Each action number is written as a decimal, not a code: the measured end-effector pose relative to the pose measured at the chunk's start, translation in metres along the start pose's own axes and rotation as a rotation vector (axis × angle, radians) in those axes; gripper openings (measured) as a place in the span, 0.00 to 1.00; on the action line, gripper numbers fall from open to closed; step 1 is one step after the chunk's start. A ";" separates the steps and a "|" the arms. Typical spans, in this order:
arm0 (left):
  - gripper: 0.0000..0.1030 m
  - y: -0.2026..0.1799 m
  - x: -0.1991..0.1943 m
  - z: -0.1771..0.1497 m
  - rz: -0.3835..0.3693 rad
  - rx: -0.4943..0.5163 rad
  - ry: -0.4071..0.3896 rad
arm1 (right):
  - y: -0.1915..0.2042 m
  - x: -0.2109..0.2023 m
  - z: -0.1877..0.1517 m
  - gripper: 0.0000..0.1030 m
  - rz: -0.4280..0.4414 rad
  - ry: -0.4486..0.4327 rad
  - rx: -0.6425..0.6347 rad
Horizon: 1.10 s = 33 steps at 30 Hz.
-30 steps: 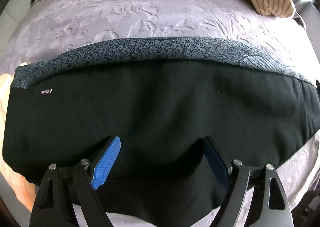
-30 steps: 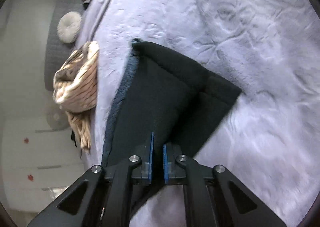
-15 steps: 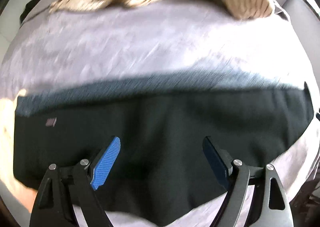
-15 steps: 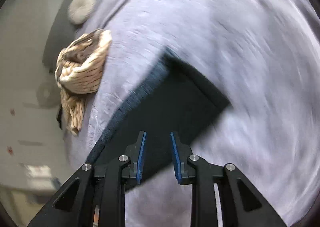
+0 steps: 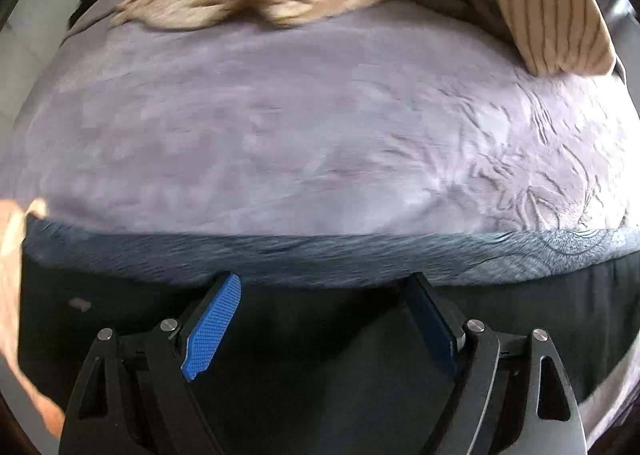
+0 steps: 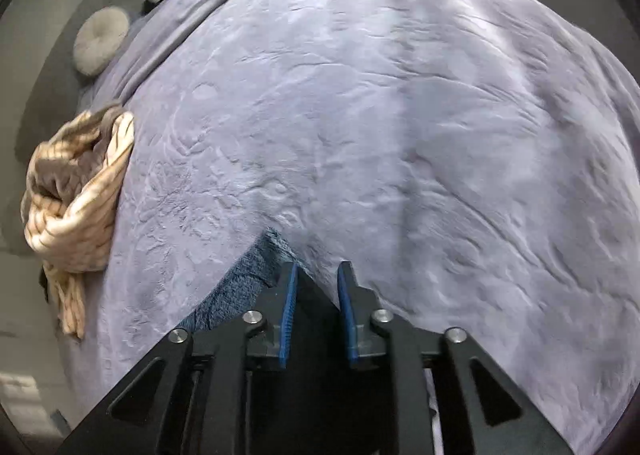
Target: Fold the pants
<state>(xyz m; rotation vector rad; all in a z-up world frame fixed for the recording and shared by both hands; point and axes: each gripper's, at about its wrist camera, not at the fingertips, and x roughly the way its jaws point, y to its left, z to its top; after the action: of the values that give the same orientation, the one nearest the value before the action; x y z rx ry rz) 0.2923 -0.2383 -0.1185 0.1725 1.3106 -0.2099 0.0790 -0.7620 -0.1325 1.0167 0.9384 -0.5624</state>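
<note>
On the lilac bedspread (image 5: 320,115), your left gripper (image 5: 320,319) gapes empty; your right gripper (image 6: 316,311), jaws just narrowed, empty, above folded pants (image 5: 340,355). Next: smooth them.

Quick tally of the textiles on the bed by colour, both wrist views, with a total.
Black with grey waistband: 1, the pants
Lilac: 1, the bedspread
Beige striped: 1 heap, the striped clothing, pieces inside not separable
Total: 3
</note>
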 end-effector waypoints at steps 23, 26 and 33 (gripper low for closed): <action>0.85 0.209 -0.014 -0.102 0.052 0.041 0.006 | 0.195 0.077 -0.403 0.49 0.546 0.821 -0.147; 0.85 0.212 -0.010 -0.102 0.026 0.056 -0.002 | 0.199 0.078 -0.403 0.50 0.565 0.792 -0.119; 0.85 0.217 -0.008 -0.101 -0.012 0.076 -0.019 | 0.210 0.094 -0.401 0.50 0.539 0.803 -0.105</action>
<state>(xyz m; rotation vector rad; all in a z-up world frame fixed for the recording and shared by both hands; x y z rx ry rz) 0.2494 -0.0033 -0.1340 0.2264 1.2862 -0.2710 0.1317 -0.3078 -0.2010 1.3620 1.2978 0.3839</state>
